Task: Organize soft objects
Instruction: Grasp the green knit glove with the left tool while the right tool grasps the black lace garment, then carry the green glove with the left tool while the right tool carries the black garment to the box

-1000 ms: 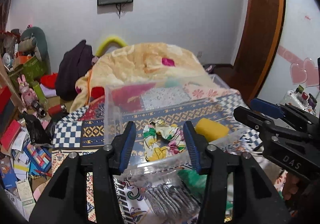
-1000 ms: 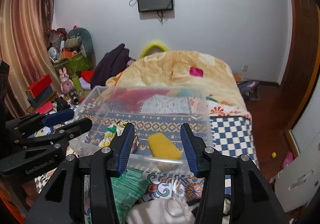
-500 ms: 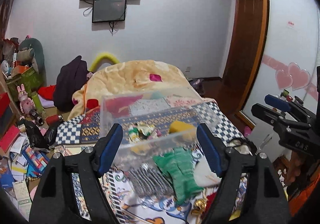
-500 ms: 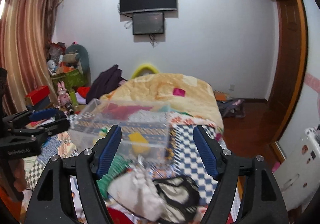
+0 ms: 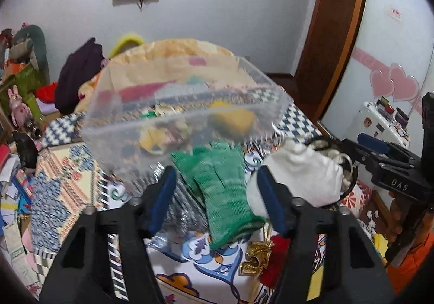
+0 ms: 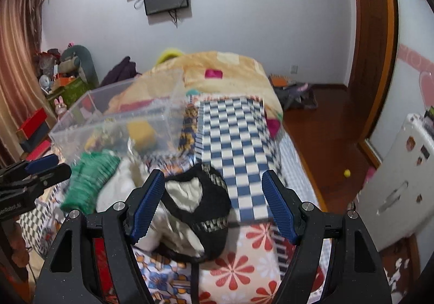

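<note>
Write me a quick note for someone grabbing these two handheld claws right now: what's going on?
Left claw: open, holding nothing, aimed at the green gloves.
Right claw: open, holding nothing, over the black and white garment.
Clear bin sits on the bed; a yellow sponge and a floral scrunchie are already inside.
Left outside: the gloves, the white cloth, the garment, and a silvery item beside the gloves.
Likely next: pick up the gloves and drop them in the bin.
</note>
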Demonstrator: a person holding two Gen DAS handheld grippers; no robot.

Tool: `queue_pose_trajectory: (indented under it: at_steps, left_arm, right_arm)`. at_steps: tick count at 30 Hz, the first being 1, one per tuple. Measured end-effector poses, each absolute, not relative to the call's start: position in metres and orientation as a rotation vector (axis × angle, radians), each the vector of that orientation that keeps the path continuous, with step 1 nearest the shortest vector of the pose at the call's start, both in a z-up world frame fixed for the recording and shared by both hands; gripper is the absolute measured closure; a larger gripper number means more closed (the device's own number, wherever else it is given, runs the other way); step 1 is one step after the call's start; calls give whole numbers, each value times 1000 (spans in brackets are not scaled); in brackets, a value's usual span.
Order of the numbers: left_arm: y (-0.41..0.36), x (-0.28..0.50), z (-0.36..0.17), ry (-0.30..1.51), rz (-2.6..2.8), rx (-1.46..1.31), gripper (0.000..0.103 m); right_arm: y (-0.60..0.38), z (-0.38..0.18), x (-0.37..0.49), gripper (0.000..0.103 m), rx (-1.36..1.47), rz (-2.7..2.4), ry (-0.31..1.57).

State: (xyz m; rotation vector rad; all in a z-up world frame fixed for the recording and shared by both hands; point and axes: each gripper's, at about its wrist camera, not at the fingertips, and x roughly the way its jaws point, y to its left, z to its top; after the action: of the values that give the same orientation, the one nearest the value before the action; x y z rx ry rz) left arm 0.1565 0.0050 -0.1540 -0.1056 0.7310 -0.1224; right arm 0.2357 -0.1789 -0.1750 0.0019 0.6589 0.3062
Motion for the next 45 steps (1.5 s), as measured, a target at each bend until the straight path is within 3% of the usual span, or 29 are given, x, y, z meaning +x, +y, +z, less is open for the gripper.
queue_pose_trajectory:
  at_steps: [4, 7, 9, 12, 18, 45]
  left_arm:
    - [-1, 158, -167, 759, -150, -115, 61]
    - [-7, 159, -176, 778, -170, -90, 69]
    - [-10, 160, -182, 787, -167, -76, 72]
    - [-9, 159, -187, 793, -163, -79, 85]
    - [-2, 156, -184, 774, -170, -106, 98]
    - [41, 129, -72, 494, -120, -160, 99]
  right_arm:
    - [-184, -190, 234, 37, 15, 322, 717]
    - [-185, -198, 236, 59, 35, 366, 769]
    - [-185, -202, 238, 79, 52, 401, 797]
    - [-184, -201, 233, 88, 56, 409, 785]
    - [-181, -185, 223, 91, 53, 417, 715]
    - [-139, -95, 219, 91, 28, 494, 394]
